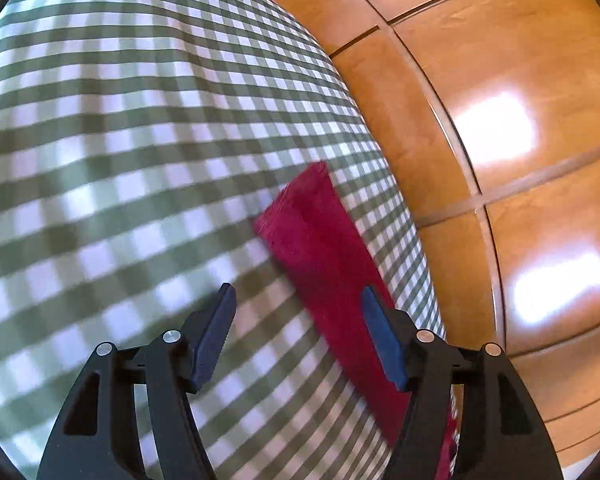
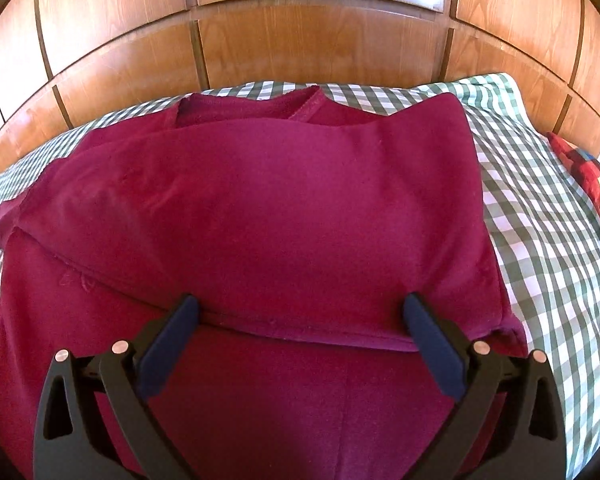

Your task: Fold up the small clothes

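A dark red top [image 2: 280,200] lies spread on the green-and-white checked cloth [image 2: 540,220], neckline [image 2: 244,110] at the far side. One part is folded over the body, and its hem runs across just beyond my right gripper [image 2: 300,304]. That gripper stands wide open above the hem, with nothing pinched. In the left wrist view a narrow strip of the same red top [image 1: 320,240] lies along the cloth's right edge. My left gripper [image 1: 298,300] is open over the checked cloth [image 1: 120,140], its right finger above the strip. The picture is blurred there.
Glossy wooden panelling [image 2: 300,40] rises right behind the cloth's far edge, and the same panelling [image 1: 500,80] lies to the right in the left wrist view. A bright patchwork fabric [image 2: 584,176] lies at the far right.
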{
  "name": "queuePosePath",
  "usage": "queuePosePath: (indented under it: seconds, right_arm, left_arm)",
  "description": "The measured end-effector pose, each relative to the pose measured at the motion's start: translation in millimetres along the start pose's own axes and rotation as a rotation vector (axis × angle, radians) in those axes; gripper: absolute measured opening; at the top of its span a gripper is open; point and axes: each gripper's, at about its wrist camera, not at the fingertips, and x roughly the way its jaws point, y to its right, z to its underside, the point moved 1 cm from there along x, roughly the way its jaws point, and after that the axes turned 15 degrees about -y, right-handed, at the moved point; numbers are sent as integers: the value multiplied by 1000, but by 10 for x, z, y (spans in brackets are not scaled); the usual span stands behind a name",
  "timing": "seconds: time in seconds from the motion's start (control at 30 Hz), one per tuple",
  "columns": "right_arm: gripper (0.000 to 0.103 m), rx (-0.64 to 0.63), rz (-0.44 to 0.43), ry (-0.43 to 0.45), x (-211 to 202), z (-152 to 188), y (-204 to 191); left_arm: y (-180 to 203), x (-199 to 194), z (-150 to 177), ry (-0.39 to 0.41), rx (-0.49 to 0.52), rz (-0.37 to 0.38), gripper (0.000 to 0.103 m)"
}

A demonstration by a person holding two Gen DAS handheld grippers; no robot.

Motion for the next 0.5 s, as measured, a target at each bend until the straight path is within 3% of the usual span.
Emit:
queuePosePath:
  seconds: [0.13, 0.2, 0.27, 0.4, 0.5]
  right_arm:
    - [101, -2, 6, 0, 0, 1, -9]
    - [101, -4, 12, 0, 4, 1, -18]
    - [101, -4, 11, 1, 3, -1, -14]
    - [101, 0, 3, 3, 13, -4, -4]
    - [101, 1, 0, 5, 12, -2, 2]
  left_arm:
    - [39, 100, -227, -33, 9, -61, 60]
    - [100, 201, -245, -39, 10, -116, 41]
    - [195, 284, -223, -56, 40, -132, 8]
    - [680, 192, 40, -12, 217, -104, 8]
    - [1156, 84, 406, -14, 362, 5, 8]
